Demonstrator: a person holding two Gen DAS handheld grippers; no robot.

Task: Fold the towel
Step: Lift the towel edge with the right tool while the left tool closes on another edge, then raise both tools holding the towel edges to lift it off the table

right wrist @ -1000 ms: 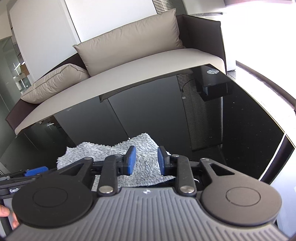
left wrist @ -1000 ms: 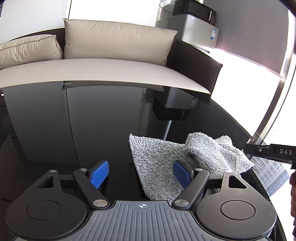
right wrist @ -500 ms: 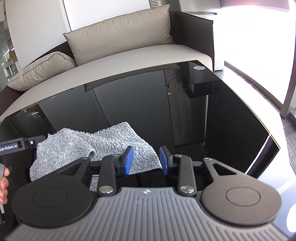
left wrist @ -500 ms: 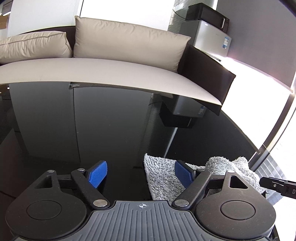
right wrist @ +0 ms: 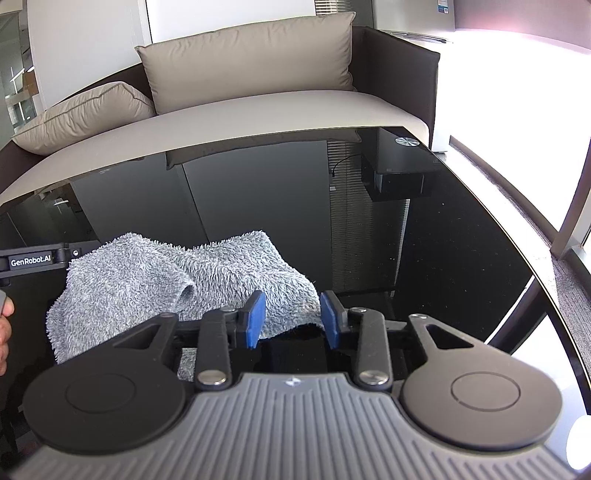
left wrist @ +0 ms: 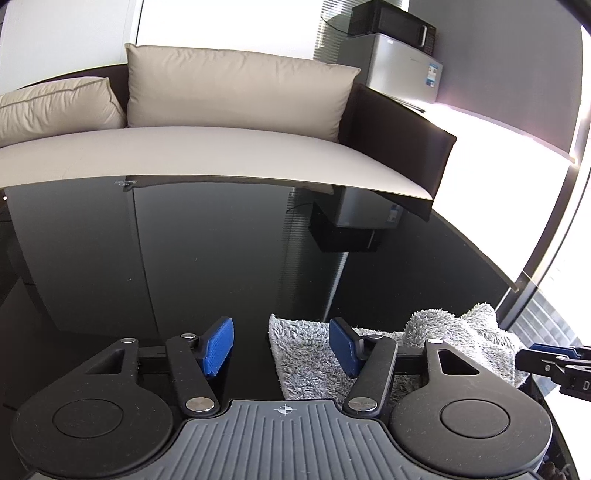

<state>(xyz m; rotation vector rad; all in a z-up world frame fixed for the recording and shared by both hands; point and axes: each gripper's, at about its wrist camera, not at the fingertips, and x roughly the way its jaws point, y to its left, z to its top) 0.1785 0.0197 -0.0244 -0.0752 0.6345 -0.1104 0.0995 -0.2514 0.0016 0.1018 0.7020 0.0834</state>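
Blue pads tip both tools, and each pair is drawing inward as I watch. Nearest on the left, the left hand-held gripper (left wrist: 280, 345) has its jaws about half apart and closing; the near left corner of the towel (left wrist: 303, 354) lies on the glass between the pads, though neither pad presses on it — the right pad sits over the pile, the left one over bare glass. On the other side, the right hand-held gripper (right wrist: 291, 317) stands narrower, its jaws also closing, with the towel's (right wrist: 155, 280) near right edge running under the left pad and ending in the gap; no pad is clamped on the cloth there either. Fingers of a hand (right wrist: 5, 325) show at the left border of that view, beside the black bar of the other tool. Grey and shaggy, the towel lies rumpled on the black glass worktop (right wrist: 424, 258) close to its near edge, one part doubled over into a soft roll, the rest spread flat. Beyond it the dark glass mirrors the room — and past its far edge stands a sofa (left wrist: 229, 147) with beige cushions, then a small silver fridge (left wrist: 399, 74) with a black microwave (left wrist: 391, 22) on top.
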